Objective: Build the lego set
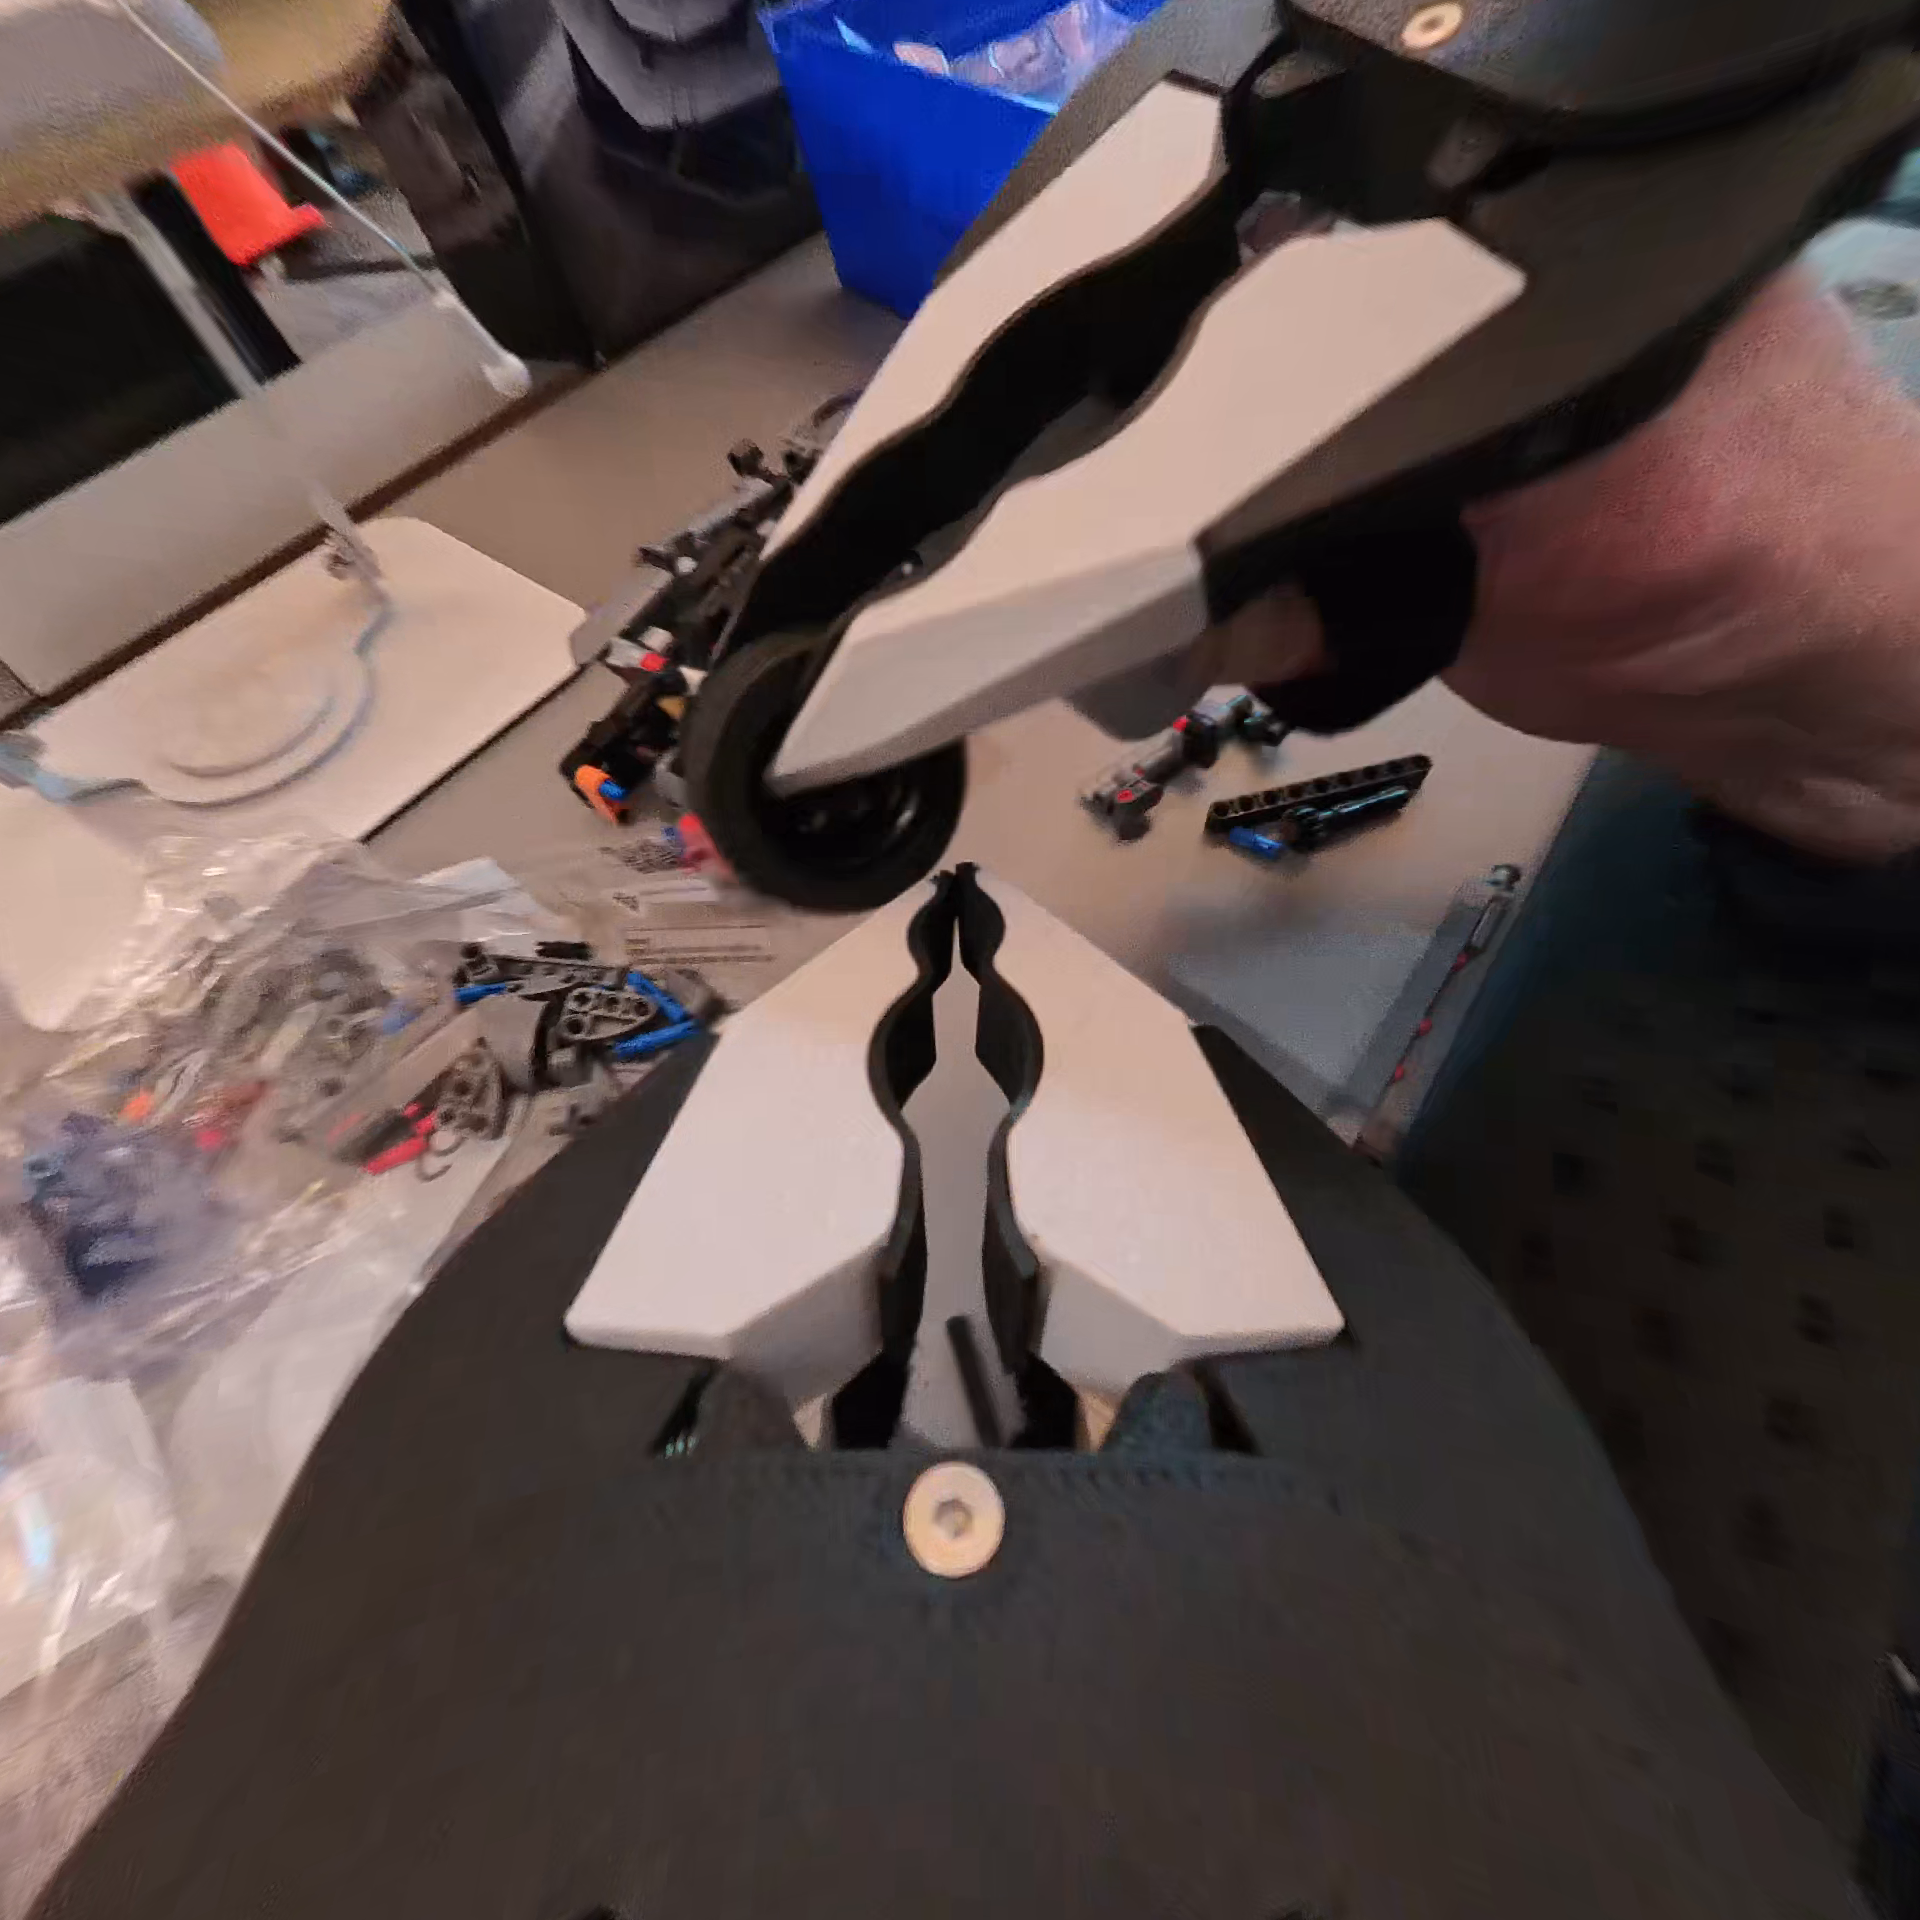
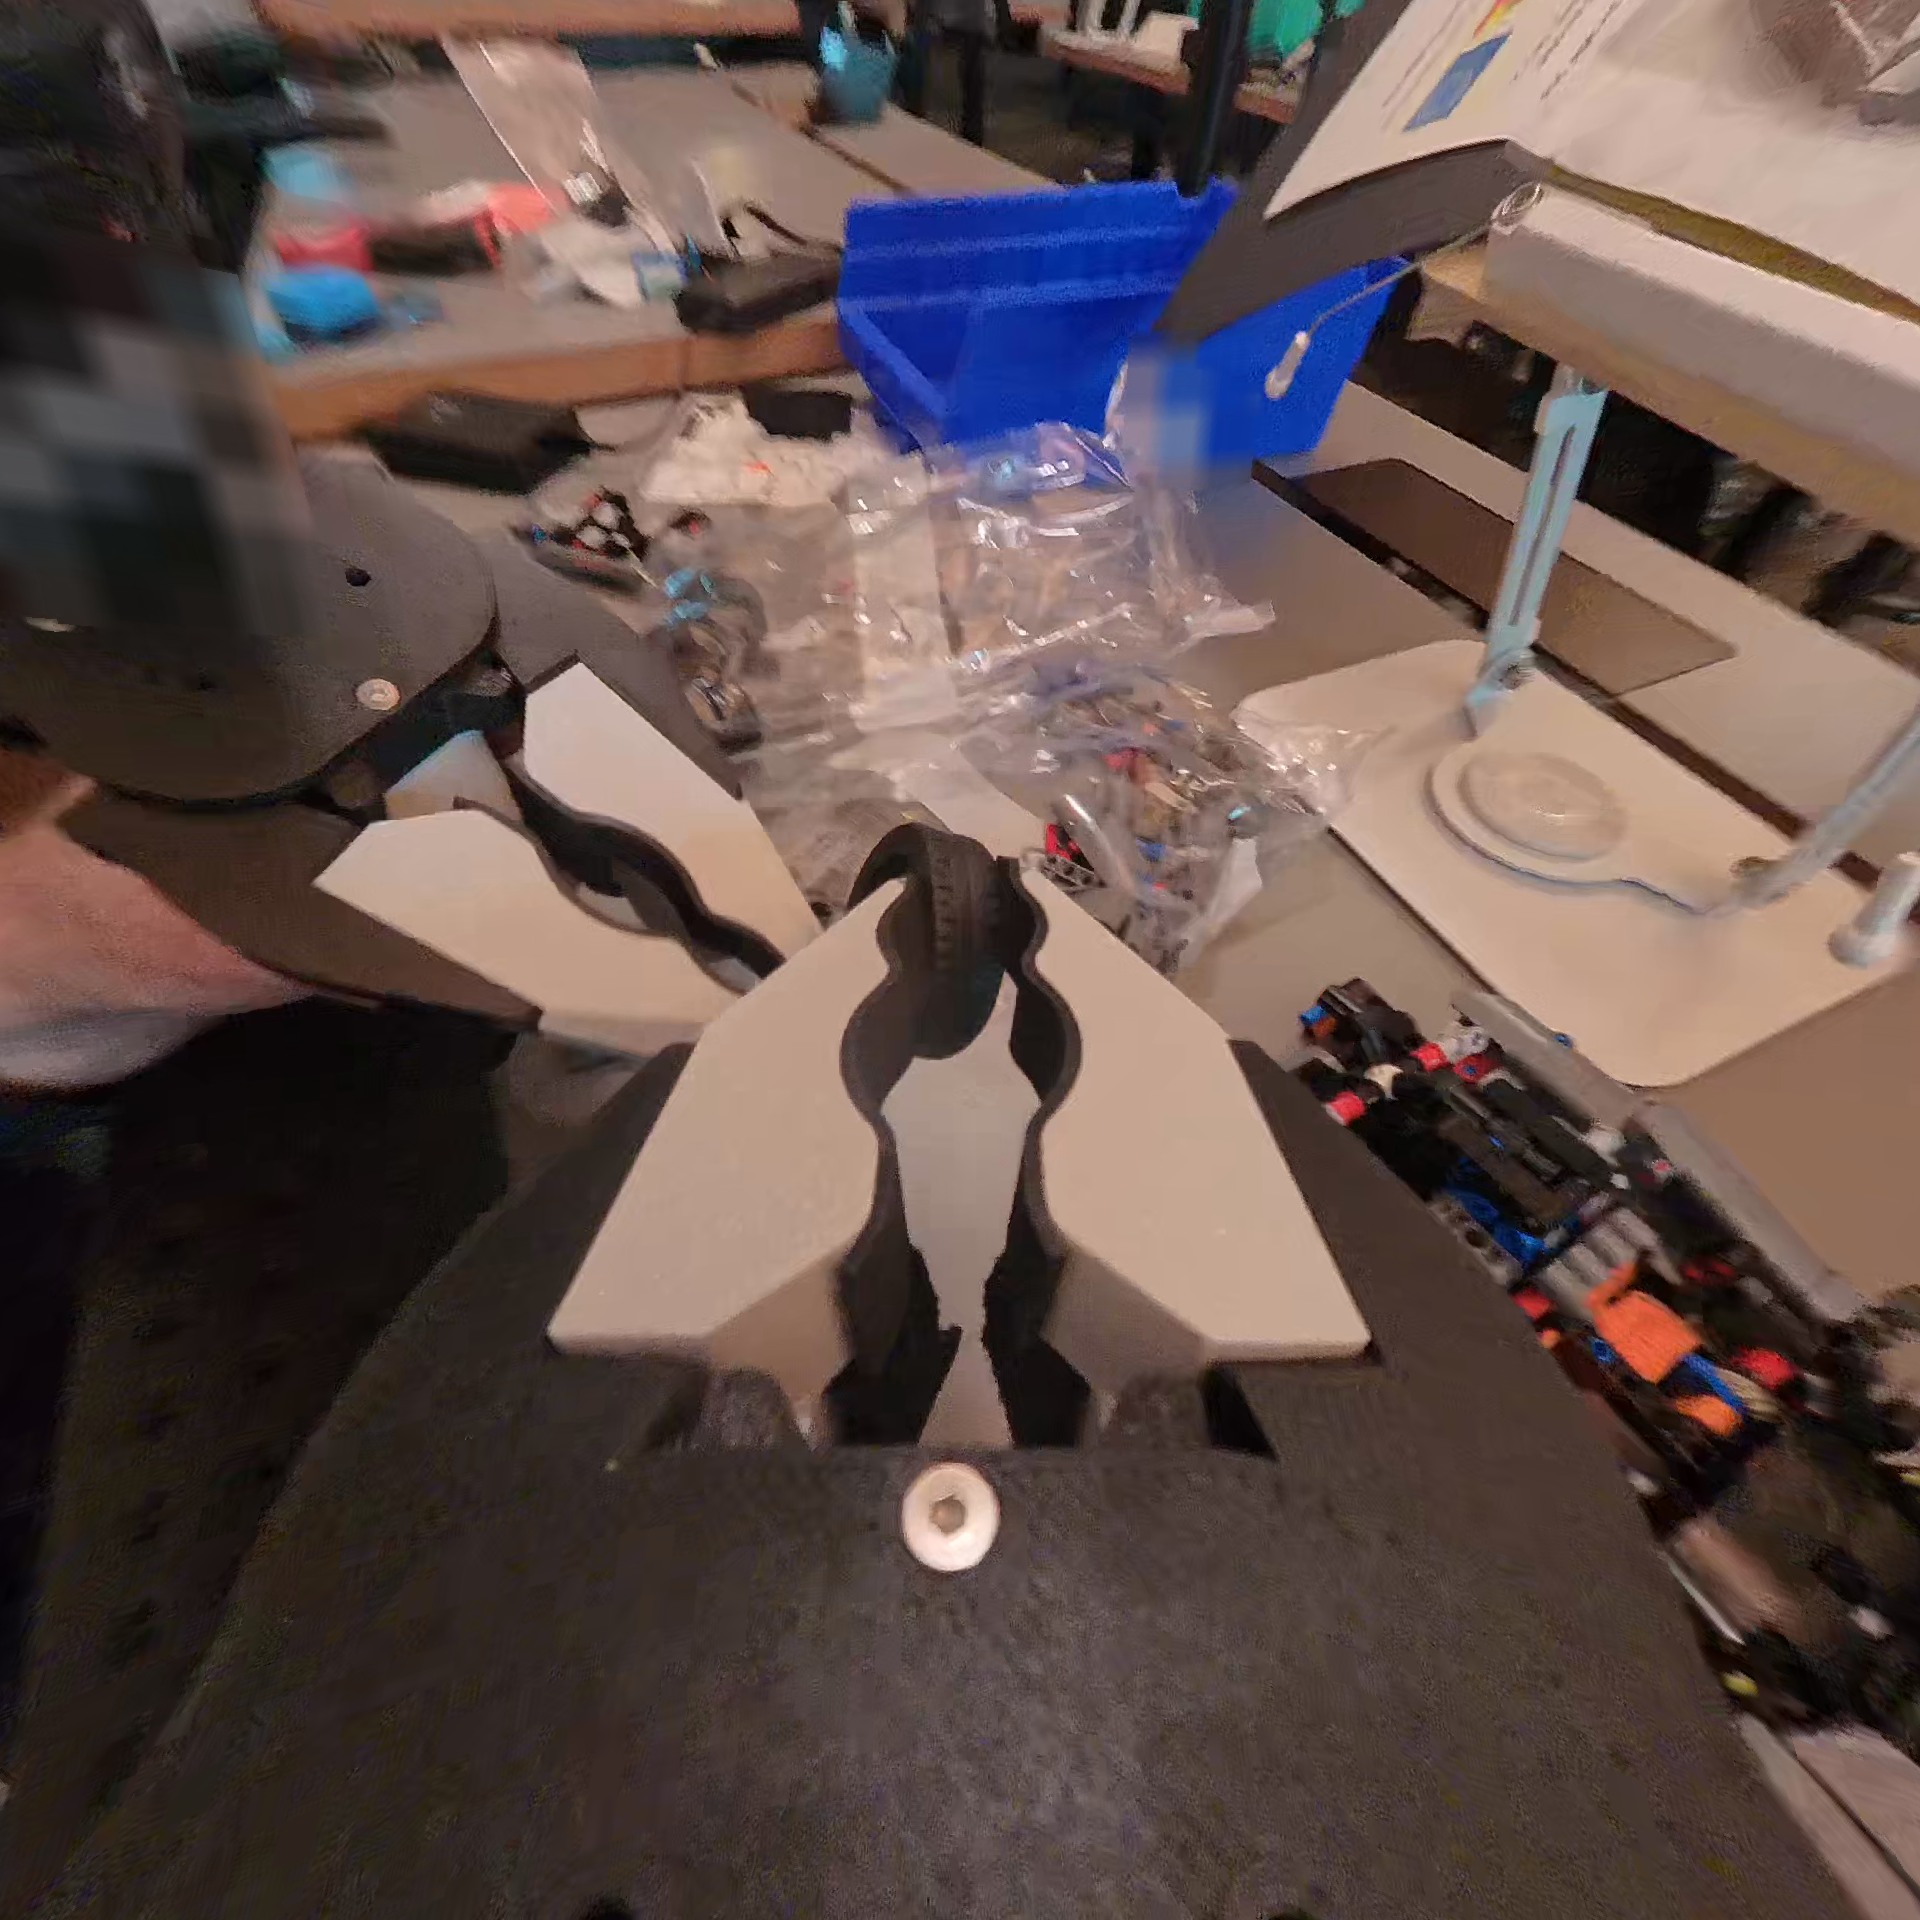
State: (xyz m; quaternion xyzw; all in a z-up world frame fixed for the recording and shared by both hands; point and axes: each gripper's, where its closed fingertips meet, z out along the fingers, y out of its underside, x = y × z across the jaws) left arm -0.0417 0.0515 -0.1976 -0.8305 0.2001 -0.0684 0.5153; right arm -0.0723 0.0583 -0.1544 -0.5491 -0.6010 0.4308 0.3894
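My right gripper (image 2: 958, 896) is shut on a black rubber tyre (image 2: 948, 951). In the left wrist view it reaches in from the upper right (image 1: 792, 707) and holds the tyre with its black rim (image 1: 831, 821) in the air. My left gripper (image 1: 958, 883) is shut, its tips just below the tyre. I cannot tell whether they pinch something tiny. It also shows in the right wrist view (image 2: 758, 961), at the left. The half-built black chassis (image 1: 675, 634) lies on the grey table behind the tyre and also shows in the right wrist view (image 2: 1507, 1174).
A black beam (image 1: 1320, 800) and a small grey and red assembly (image 1: 1174, 753) lie near the table's right edge. Clear bags of parts (image 1: 260, 1039) and loose pieces (image 1: 582, 1008) lie to the left. A blue bin (image 2: 1039, 301) and a white stand base (image 2: 1558, 852) stand behind. The tips of one gripper are about 5 cm away from the tips of the other. Both grippers' tips are roughly 30 cm from the white stand base (image 2: 1558, 852).
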